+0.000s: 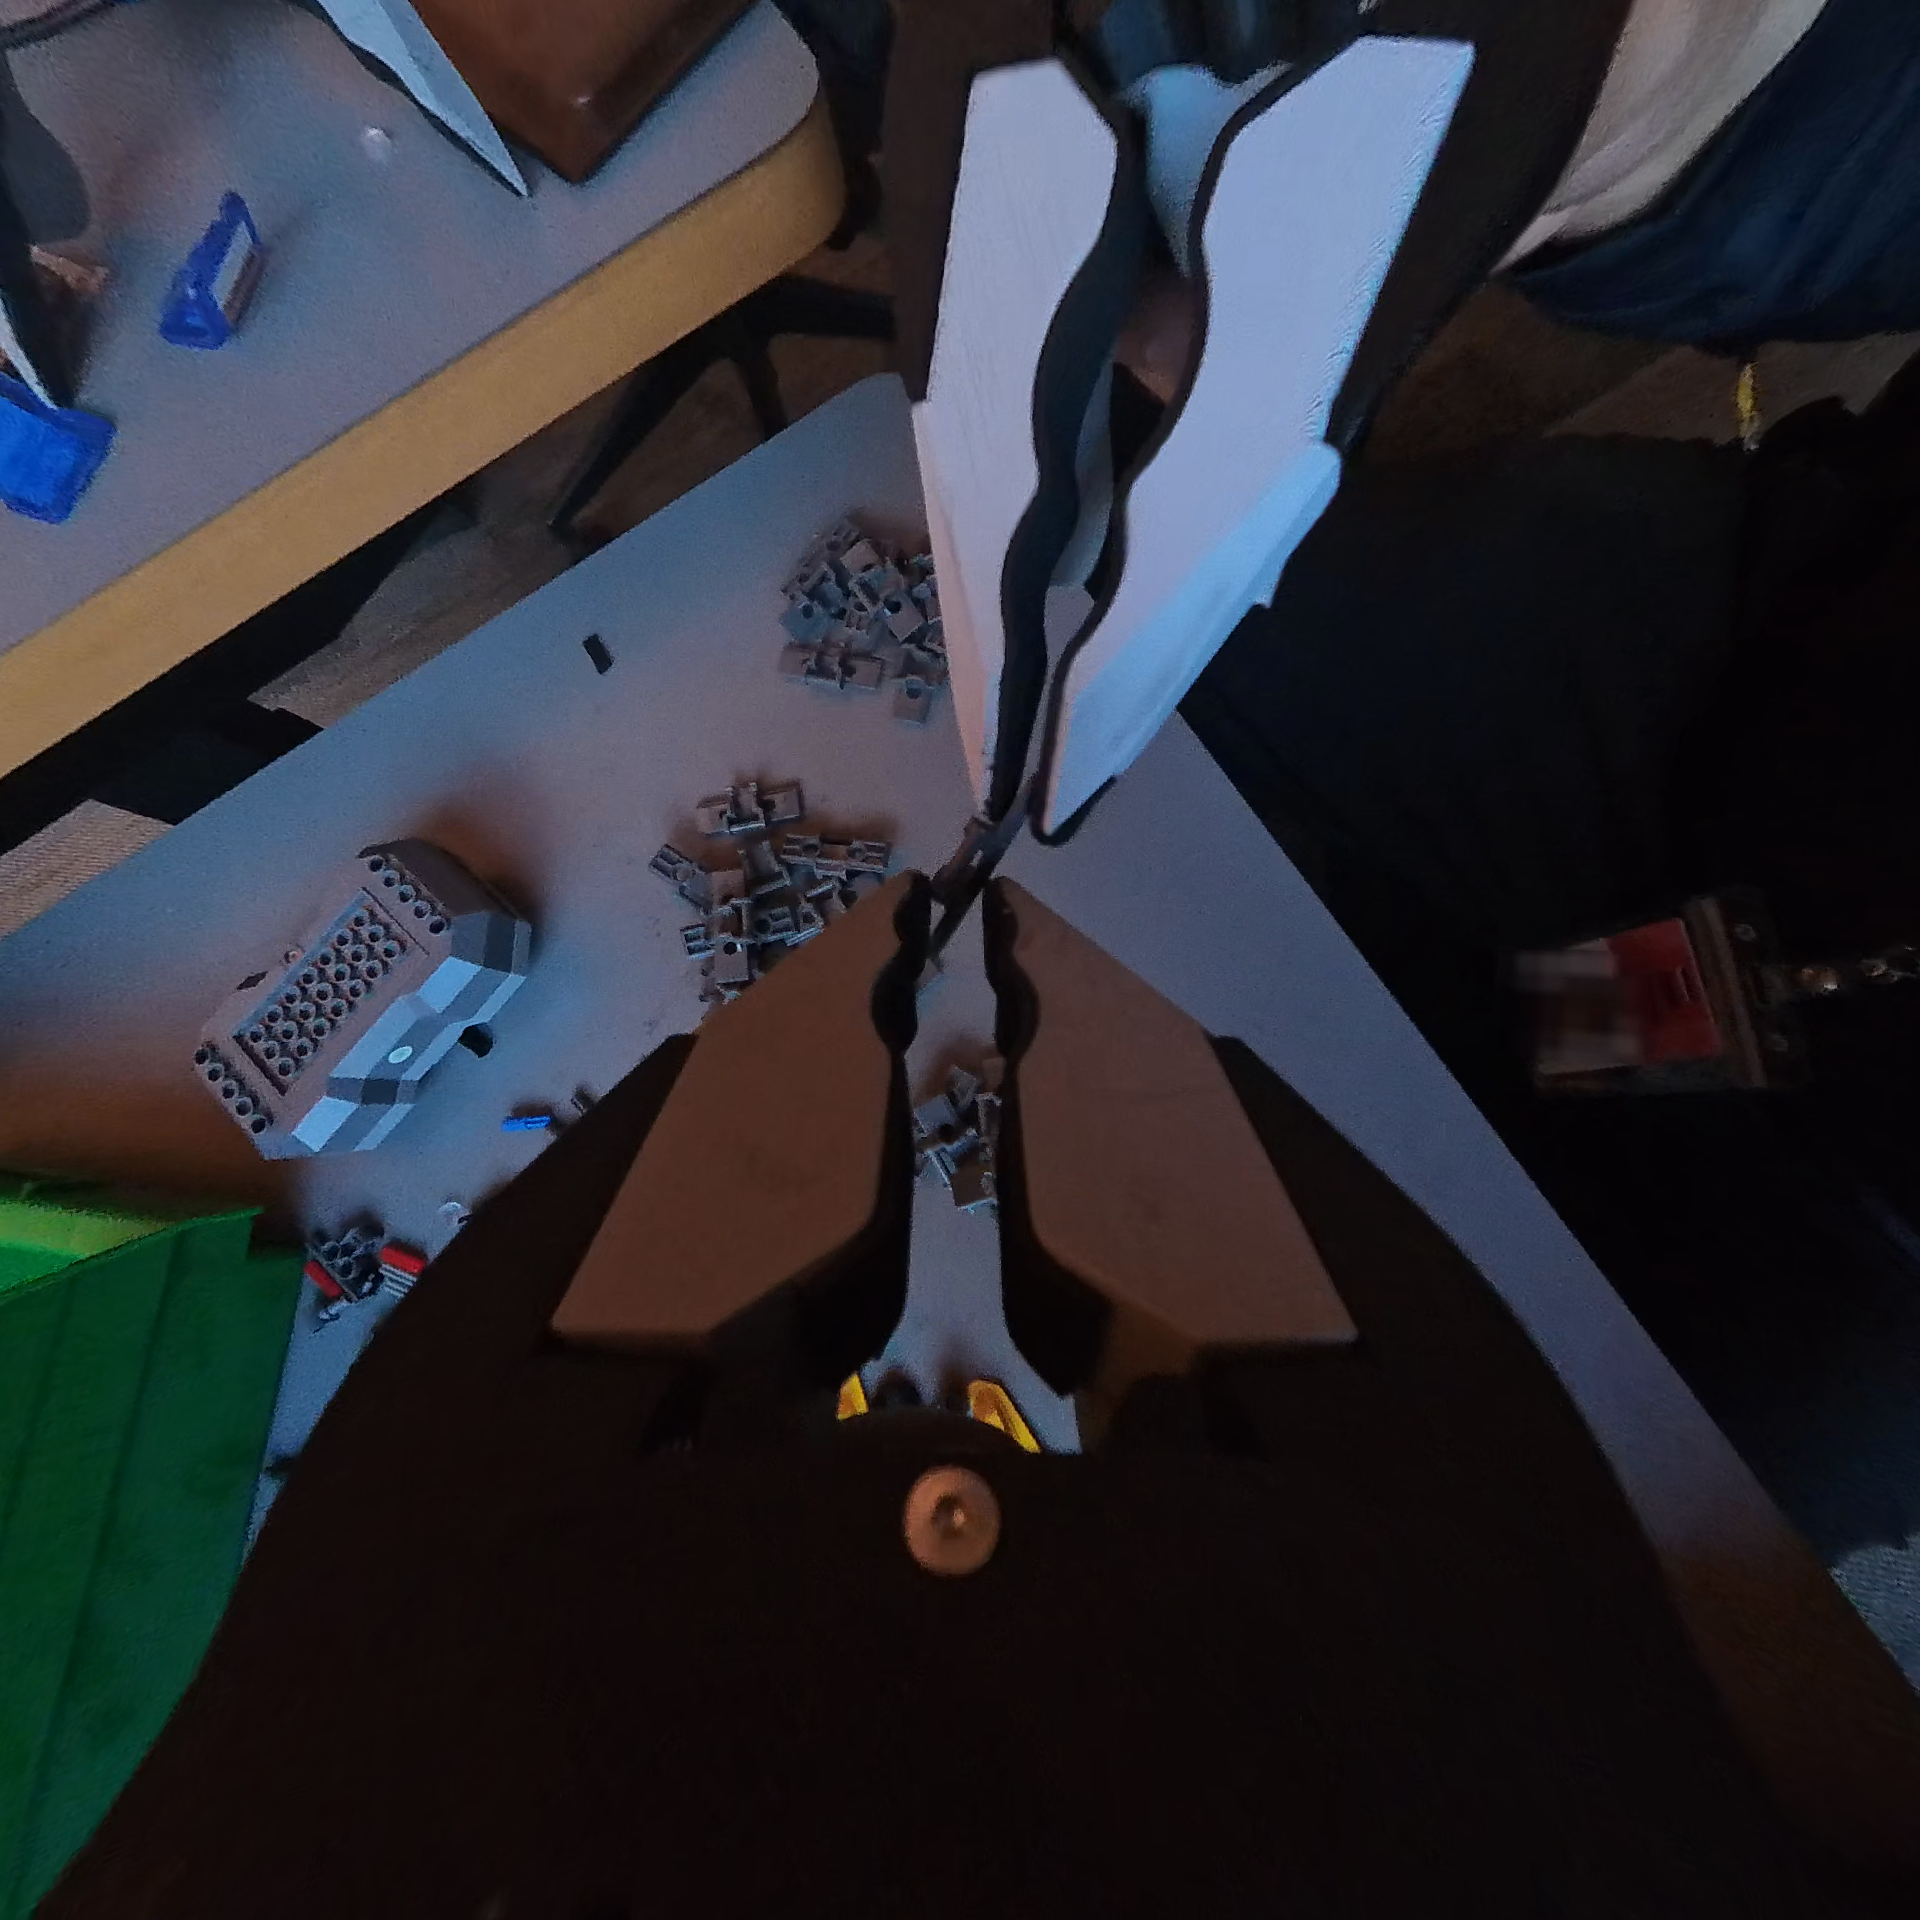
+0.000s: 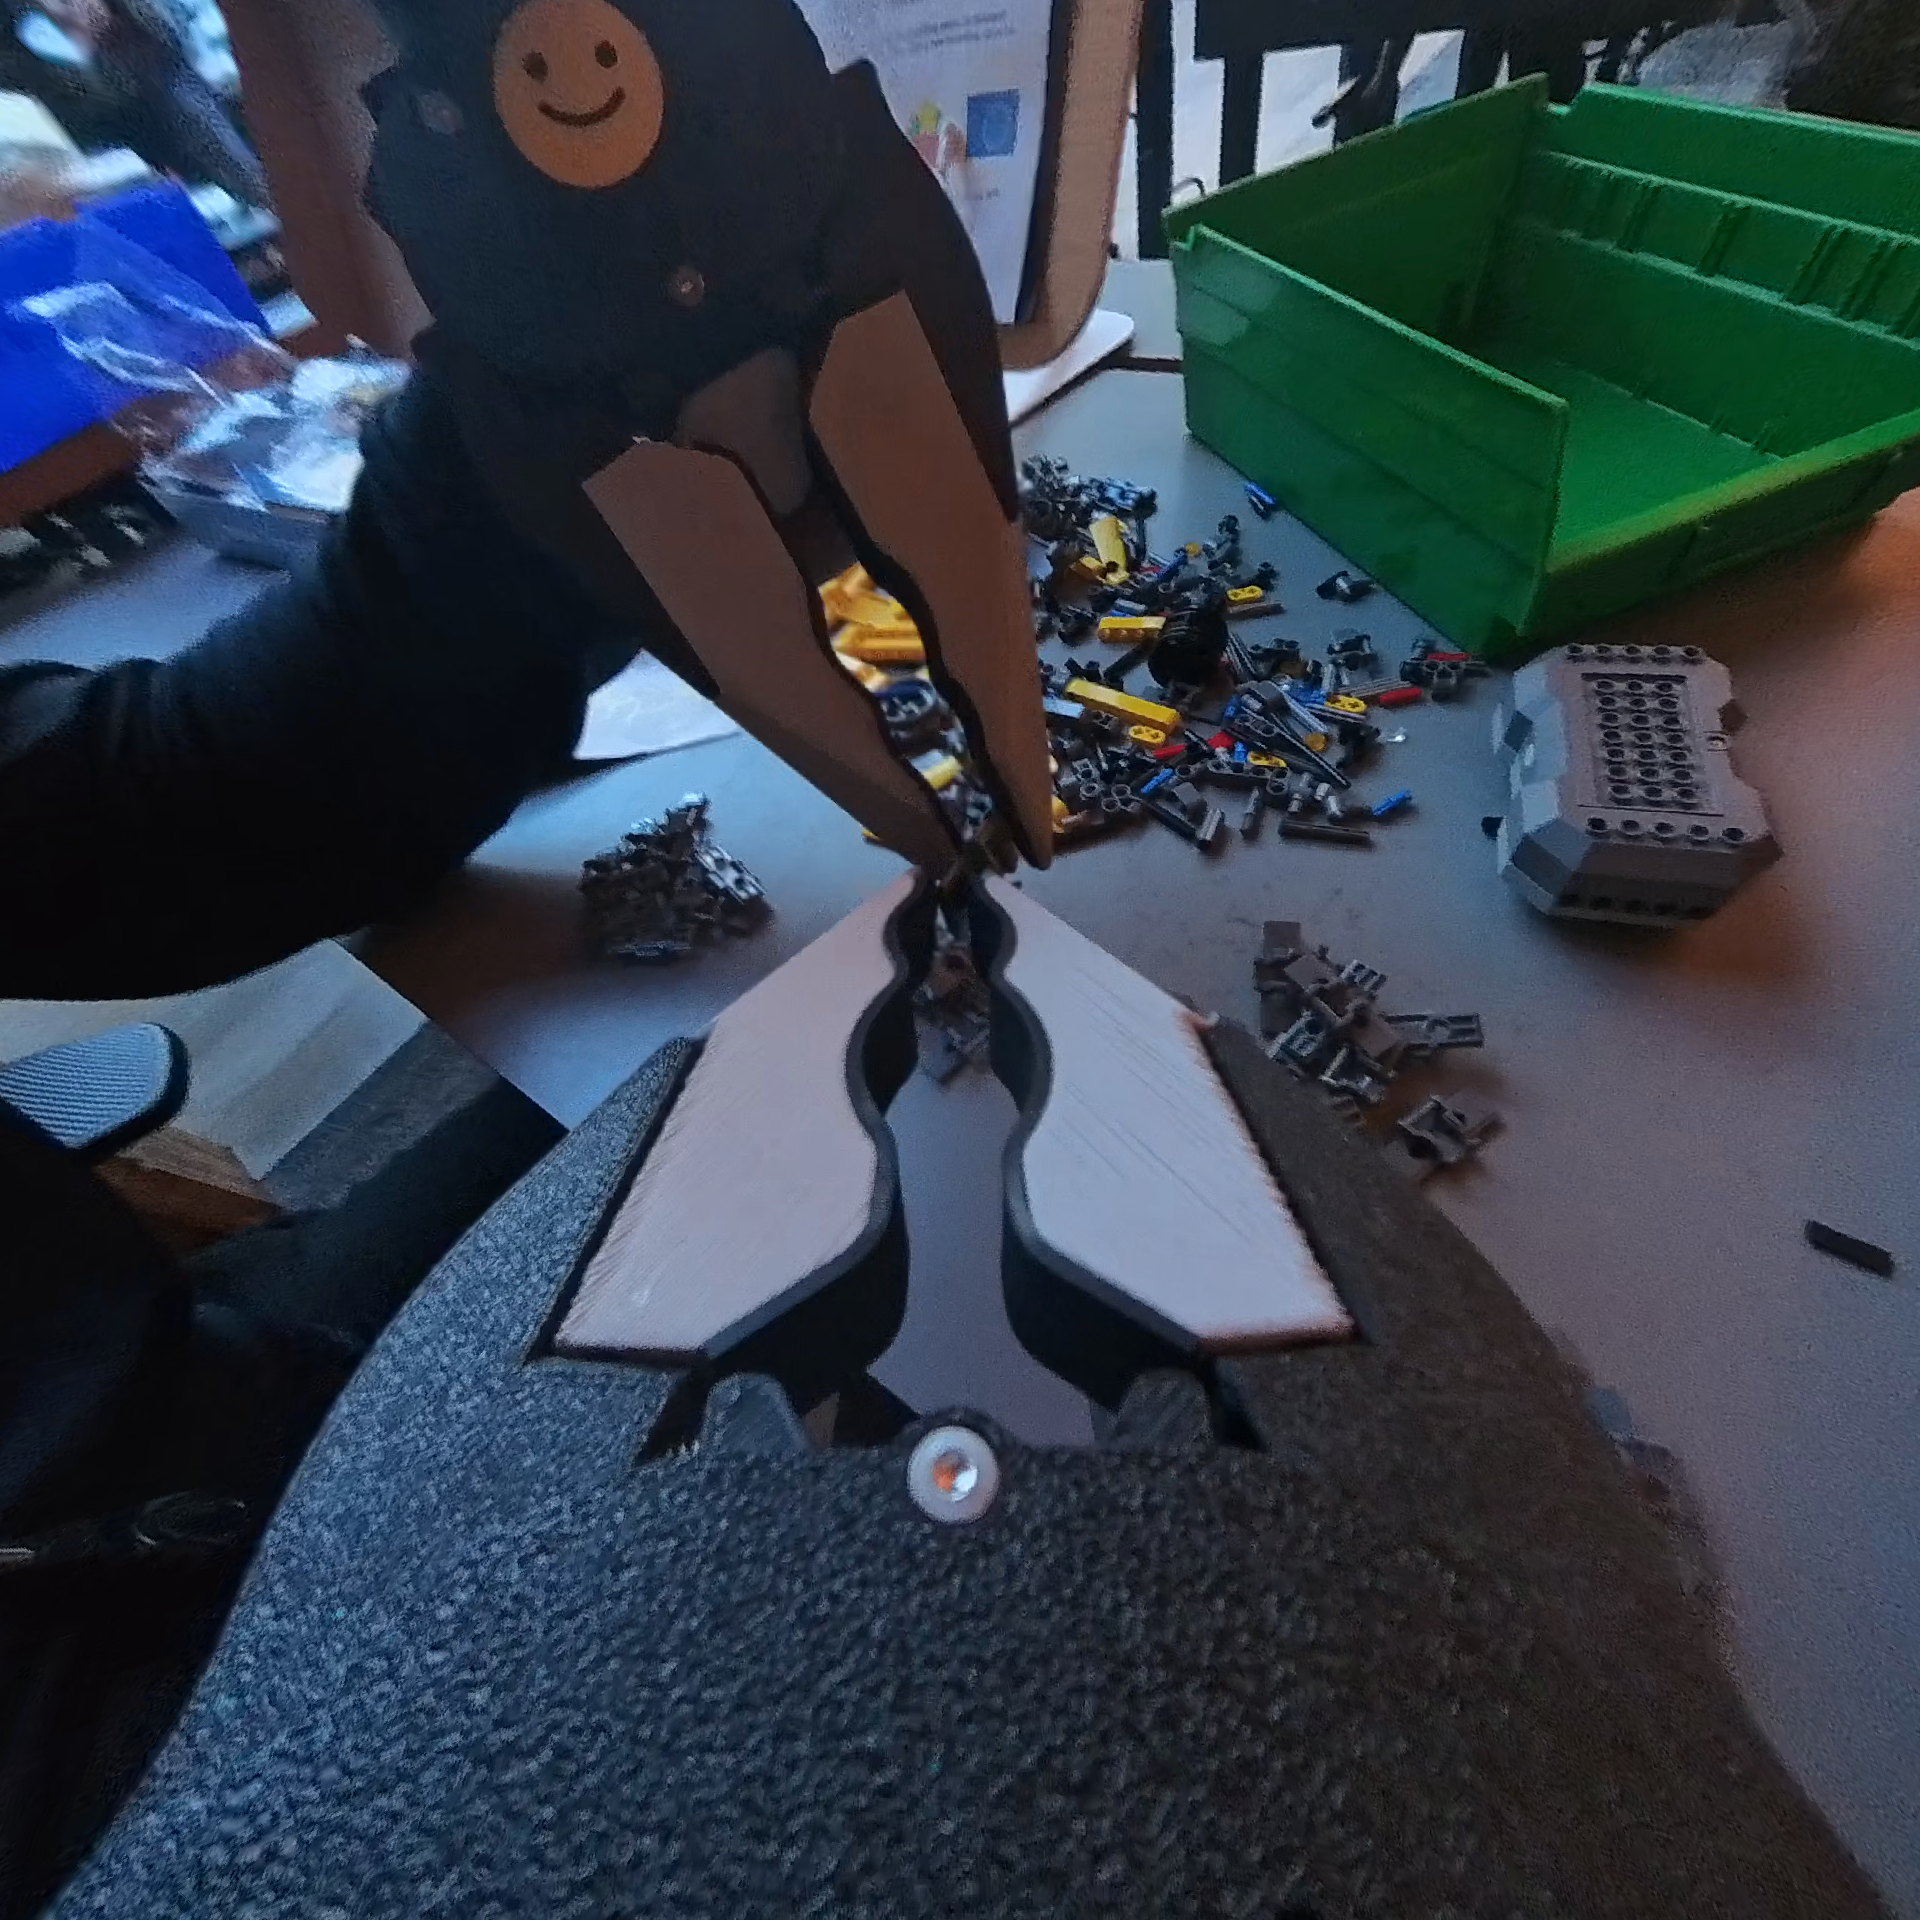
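Reading the right wrist view across, with all places given off the grey studded block [image 2: 1631, 779].

- Far left of the block: a black-gloved hand [image 2: 312, 675] carries the left gripper [image 2: 992, 857], which comes down at a slant. Below it lies a small dark pile of connectors [image 2: 670, 878].
- Well left of the block, above the table [image 2: 1558, 1195]: the left gripper meets the right gripper [image 2: 951, 894] tip to tip. Both finger pairs are drawn nearly together, each nipping the same small dark piece [image 2: 961, 878] at the very tips. We can't tell which one has the firmer hold. We read the opposed approach as steadying the part from both ends, clear of the clutter.
- Just left of the block, farther back: a mixed heap of yellow, black and blue parts [image 2: 1174, 675], loose and spread out, likely so single bits can be picked.
- Left of the block, nearer us: a grey pile [image 2: 1340, 1029] of like pieces. Alike parts sit together, so it looks sorted.
- The block itself lies flat with its hole grid up.
- Behind the block, to the right: a green bin [image 2: 1538, 343], open side toward the heap.

The left wrist view agrees: the piece spans both sets of tips, right of the block.
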`<state>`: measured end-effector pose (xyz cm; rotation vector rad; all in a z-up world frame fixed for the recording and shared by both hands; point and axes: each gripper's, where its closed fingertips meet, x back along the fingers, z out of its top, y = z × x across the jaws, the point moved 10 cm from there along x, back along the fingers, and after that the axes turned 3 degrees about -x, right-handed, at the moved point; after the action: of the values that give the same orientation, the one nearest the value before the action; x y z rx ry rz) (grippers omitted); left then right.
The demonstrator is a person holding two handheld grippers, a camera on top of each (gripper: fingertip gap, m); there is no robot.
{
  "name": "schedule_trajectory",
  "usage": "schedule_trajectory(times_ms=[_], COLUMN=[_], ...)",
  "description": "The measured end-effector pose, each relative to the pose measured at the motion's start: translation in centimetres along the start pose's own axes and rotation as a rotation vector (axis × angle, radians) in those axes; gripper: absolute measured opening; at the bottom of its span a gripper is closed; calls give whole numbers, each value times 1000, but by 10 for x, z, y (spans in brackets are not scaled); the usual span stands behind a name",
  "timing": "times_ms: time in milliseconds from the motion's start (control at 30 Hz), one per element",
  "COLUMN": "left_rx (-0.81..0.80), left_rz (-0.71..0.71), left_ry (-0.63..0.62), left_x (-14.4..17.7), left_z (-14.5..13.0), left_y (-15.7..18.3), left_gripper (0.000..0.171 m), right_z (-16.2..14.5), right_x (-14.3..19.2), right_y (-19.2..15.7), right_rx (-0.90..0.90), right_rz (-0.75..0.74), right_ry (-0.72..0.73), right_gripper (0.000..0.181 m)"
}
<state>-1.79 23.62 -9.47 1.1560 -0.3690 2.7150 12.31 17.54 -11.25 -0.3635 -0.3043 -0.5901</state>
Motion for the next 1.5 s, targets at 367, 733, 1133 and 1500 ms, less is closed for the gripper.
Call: schedule_trajectory(times_ms=[367,733,1133,1500], left_rx=[94,179,252,234], left_rz=[58,82,167,177], left_ry=[15,-84,-12,24], left_x=[13,11,37,49], left_z=[-7,-26,-28,-25], left_y=[-13,-23,-33,-30], left_gripper=[19,25,25,25], right_z=[-66,-96,-51,-49], right_x=[28,21,-25,-93], right_y=[28,31,28,42], right_rx=[161,324,148,292], right_rz=[-347,-497,-298,-300], right_ry=[-336,-543,-349,-464], right_gripper=[3,15,18,15])
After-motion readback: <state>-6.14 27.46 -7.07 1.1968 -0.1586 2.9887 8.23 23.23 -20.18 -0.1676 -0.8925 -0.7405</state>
